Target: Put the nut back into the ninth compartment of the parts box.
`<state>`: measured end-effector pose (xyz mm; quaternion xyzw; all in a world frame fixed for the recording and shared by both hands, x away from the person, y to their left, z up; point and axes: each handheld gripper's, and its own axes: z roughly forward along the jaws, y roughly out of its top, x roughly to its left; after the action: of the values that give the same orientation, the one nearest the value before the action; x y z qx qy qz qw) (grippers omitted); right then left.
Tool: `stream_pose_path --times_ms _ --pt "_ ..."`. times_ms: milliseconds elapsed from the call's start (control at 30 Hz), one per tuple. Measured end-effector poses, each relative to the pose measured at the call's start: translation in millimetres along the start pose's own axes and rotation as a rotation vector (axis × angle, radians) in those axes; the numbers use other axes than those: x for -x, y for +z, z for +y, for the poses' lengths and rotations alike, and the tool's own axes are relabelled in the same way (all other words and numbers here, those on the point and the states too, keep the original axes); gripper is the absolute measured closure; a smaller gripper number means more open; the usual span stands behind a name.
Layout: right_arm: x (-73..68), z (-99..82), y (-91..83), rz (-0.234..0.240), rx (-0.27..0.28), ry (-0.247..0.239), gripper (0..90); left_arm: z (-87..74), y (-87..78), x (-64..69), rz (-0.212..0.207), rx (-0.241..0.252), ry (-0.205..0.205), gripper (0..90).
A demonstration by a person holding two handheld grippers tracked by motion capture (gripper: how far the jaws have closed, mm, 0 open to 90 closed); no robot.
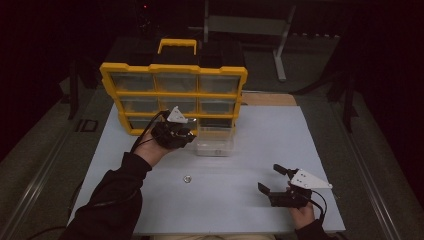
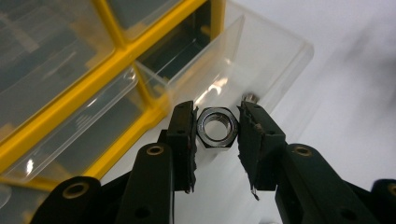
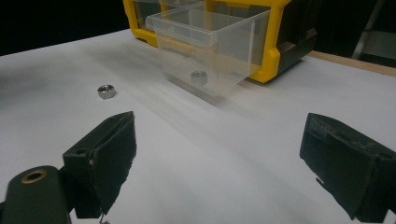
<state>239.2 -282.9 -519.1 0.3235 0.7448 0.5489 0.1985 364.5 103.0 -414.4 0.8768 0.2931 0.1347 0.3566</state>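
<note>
Steel, bright and six-sided, the nut (image 2: 217, 127) sat pinched between the black jaws of the left gripper (image 2: 217, 128), a flat face against each pad. Its threaded bore pointed straight back along the gripper toward that gripper's camera, so the round hole showed as an open ring and its short axis ran crosswise to the line between the two pads. In the high view the left gripper (image 1: 172, 134) was raised above the white tabletop (image 1: 250, 150), just beside the clear drawer (image 1: 215, 142) that stood pulled out in front of the yellow organiser (image 1: 172, 92). Inside that drawer, in the right gripper view, a second nut (image 3: 199, 77) lay flat on the floor of the bin, bore up. A third nut (image 3: 106, 91) lay on the tabletop well apart from the drawer, also resting on a flat face; the high view showed it (image 1: 187, 178) between the two hands. The right gripper (image 1: 279, 180) rested low near the front edge of the tabletop, its jaws spread wide with nothing between them.
</note>
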Motion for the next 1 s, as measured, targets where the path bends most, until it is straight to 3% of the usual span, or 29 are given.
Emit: stream_pose_path --times_ms 433,1000 --pt "0.4 -0.3 -0.3 0.002 -0.001 0.003 10.7 21.5 26.8 14.2 0.020 -0.001 -0.049 66.0" --pt "0.7 -0.6 0.0 0.003 -0.003 0.003 10.8 30.9 56.1 18.0 0.058 -0.069 -0.140 66.0"
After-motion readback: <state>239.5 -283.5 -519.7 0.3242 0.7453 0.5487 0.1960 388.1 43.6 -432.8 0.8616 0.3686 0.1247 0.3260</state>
